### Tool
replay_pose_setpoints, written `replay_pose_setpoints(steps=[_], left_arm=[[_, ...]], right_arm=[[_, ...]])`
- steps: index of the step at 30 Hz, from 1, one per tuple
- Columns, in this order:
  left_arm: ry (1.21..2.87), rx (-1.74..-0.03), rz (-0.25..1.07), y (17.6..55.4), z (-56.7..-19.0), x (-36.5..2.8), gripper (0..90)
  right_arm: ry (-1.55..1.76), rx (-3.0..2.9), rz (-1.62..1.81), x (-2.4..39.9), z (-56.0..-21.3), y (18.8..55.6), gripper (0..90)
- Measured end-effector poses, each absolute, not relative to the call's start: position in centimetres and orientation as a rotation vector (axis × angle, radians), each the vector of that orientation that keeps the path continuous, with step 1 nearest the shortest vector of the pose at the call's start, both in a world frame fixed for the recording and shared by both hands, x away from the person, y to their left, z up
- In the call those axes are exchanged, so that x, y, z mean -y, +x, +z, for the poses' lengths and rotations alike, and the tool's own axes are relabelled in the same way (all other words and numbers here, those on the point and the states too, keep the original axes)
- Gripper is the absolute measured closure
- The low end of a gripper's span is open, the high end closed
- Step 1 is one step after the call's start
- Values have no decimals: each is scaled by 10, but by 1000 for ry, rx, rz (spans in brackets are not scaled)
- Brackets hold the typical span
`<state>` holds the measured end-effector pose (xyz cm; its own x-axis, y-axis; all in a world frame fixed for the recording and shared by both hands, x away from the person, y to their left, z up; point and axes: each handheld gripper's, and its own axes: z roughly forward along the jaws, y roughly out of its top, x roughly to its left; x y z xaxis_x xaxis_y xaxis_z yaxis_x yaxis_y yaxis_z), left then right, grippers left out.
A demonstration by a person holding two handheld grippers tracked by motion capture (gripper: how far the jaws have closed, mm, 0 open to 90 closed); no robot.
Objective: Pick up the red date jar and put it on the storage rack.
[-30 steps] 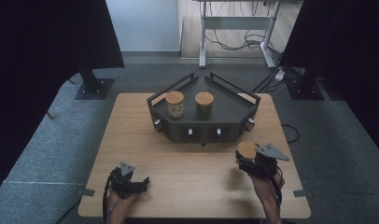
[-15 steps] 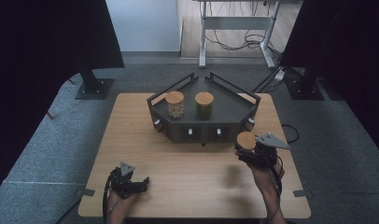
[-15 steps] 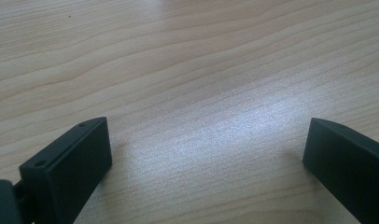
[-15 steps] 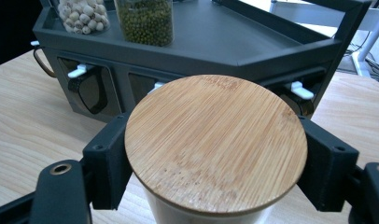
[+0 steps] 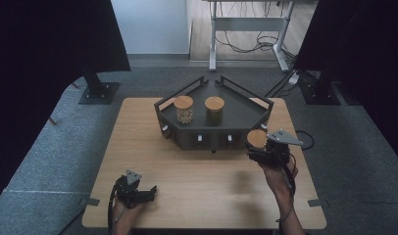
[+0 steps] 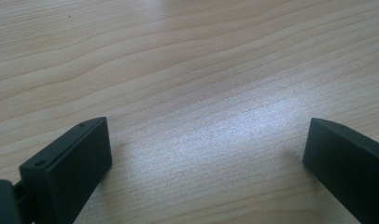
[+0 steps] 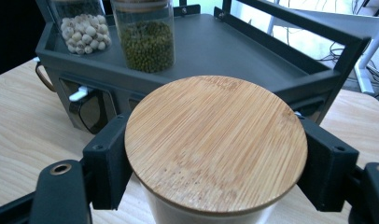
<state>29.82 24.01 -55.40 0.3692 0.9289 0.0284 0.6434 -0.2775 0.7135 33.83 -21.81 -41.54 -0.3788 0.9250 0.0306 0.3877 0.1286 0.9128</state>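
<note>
Centrally, the wooden table (image 5: 202, 186) carries a dark angular rack (image 5: 238, 117) at its far middle. Two lidded jars already stand on the rack's top shelf: the jar of pale seeds (image 5: 183, 108) to the left and the jar of green beans (image 5: 214, 109) to its right. The right gripper (image 5: 260, 152) clamps a third bamboo-lidded jar (image 7: 215, 144) between its jaws, just under the lid, lifted clear of the table, near the rack's right front corner. The left gripper (image 5: 147, 192) rests at the near left, jaws wide apart over bare wood and holding nothing. By this reading, two jars are placed; the third is gripped and raised, and it remains to carry it over the rail and set it on the free right part of the shelf.
</note>
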Motion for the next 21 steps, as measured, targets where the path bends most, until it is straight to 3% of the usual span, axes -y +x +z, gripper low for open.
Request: replay_pose_setpoints(steps=[21], left_arm=[[2023,-1351,600,299,-554,-240,9]], right_arm=[[1253,-1832,1219,211,-383,372,232]])
